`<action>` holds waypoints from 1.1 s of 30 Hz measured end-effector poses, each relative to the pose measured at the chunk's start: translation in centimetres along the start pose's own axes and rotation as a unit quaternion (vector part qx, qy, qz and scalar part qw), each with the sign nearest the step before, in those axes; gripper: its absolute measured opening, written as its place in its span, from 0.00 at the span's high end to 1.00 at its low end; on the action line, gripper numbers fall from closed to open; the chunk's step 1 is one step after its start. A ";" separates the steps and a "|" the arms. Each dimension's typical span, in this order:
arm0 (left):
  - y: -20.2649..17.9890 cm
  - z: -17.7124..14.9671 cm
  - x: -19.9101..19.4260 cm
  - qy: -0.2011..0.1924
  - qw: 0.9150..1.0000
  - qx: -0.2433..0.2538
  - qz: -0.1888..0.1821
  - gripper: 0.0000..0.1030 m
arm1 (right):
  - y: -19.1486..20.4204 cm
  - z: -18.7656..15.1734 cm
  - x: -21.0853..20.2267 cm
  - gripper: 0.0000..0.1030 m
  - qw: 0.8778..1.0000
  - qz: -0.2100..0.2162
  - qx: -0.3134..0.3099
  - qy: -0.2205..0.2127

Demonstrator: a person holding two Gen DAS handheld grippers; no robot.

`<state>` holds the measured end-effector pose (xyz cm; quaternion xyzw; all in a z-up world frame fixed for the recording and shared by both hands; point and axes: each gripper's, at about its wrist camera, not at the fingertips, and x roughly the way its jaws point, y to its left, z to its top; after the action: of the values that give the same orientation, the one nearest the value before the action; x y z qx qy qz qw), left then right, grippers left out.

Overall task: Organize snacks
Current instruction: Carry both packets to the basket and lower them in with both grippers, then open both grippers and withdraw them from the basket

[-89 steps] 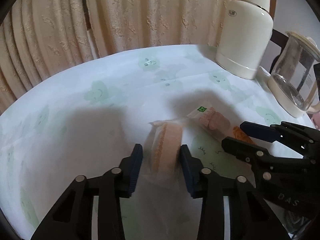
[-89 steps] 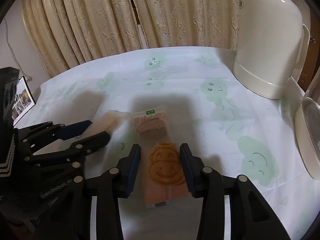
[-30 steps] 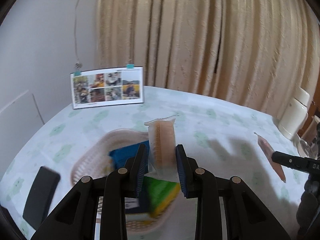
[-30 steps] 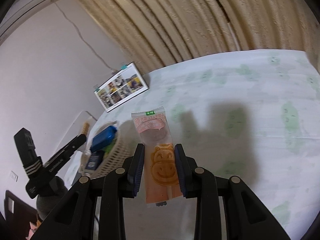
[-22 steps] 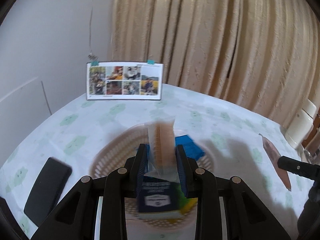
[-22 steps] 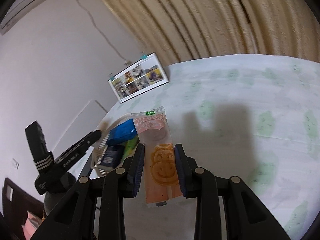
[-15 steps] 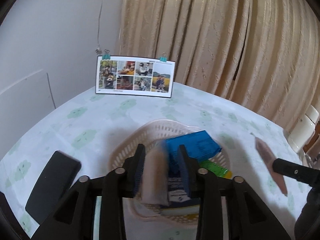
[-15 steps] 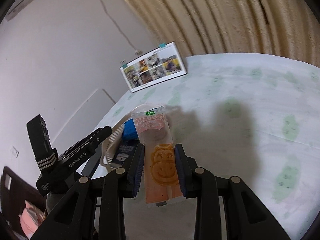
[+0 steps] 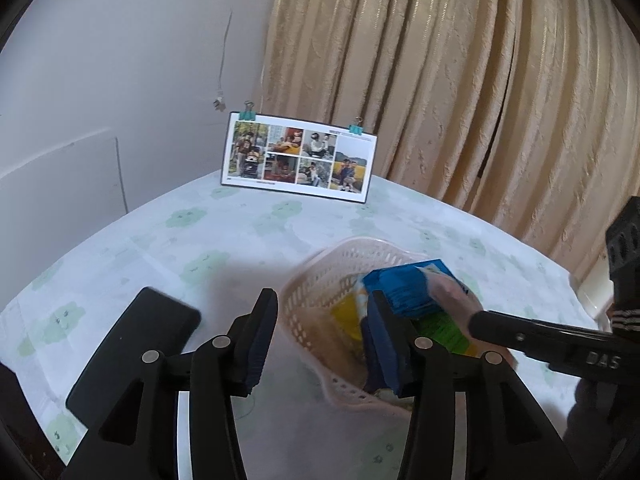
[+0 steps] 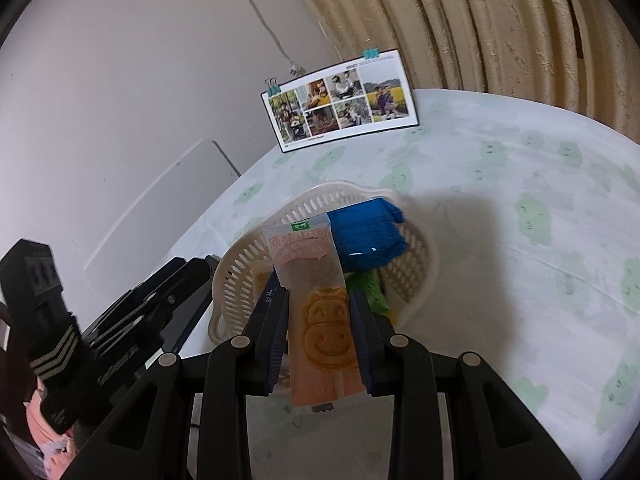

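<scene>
A pale plastic basket (image 9: 316,264) sits on the table and holds a blue packet (image 9: 408,288) plus green and yellow packs. My left gripper (image 9: 322,300) hovers open at the basket's near-left rim, with nothing between its fingers. In the right wrist view my right gripper (image 10: 319,296) is shut on an orange hippo-face snack packet (image 10: 326,332). Its pink top end hangs over the basket (image 10: 304,204), beside the blue packet (image 10: 368,232). The right gripper's finger (image 9: 520,336) enters the left wrist view from the right, at the basket's edge. I cannot pick out the wafer packet among the basket's contents.
A black phone (image 9: 136,344) lies left of the basket. A photo card (image 9: 300,156) stands at the table's far edge against the wall. Beige curtains (image 9: 460,80) hang behind. The tablecloth (image 10: 520,240) to the right of the basket is bare.
My left gripper carried the wafer packet over the basket, opened and let it drop in. My right gripper swung left with the hippo packet until it was over the basket.
</scene>
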<state>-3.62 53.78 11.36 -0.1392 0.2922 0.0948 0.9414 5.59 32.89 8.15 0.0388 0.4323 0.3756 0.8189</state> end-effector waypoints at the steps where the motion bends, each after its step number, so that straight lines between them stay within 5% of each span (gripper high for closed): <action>1: 0.1 -0.1 -0.1 0.000 1.000 0.000 0.001 0.52 | 0.2 0.1 0.5 0.73 1.000 -0.003 -0.004 0.002; 12: -0.3 -1.1 -1.0 -0.011 1.000 0.016 0.015 0.45 | 1.0 0.4 3.6 0.73 0.999 -0.029 -0.025 0.007; 16: -0.5 -1.2 -1.2 -0.017 0.999 0.023 0.028 0.30 | 1.7 0.2 3.0 0.64 0.998 -0.039 -0.046 -0.010; 22: -1.1 -1.4 -1.4 -0.026 0.997 0.036 0.057 0.21 | 2.5 -0.1 0.7 0.48 0.994 -0.064 -0.075 -0.051; 33: -1.3 -1.5 -1.8 -0.033 0.996 0.046 0.075 0.16 | 0.5 -1.1 -2.0 0.40 0.993 -0.080 -0.050 -0.070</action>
<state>-5.54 51.87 11.46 -0.0699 0.2751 0.1562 0.9461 3.80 31.70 9.03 -0.0101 0.3561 0.3265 0.8755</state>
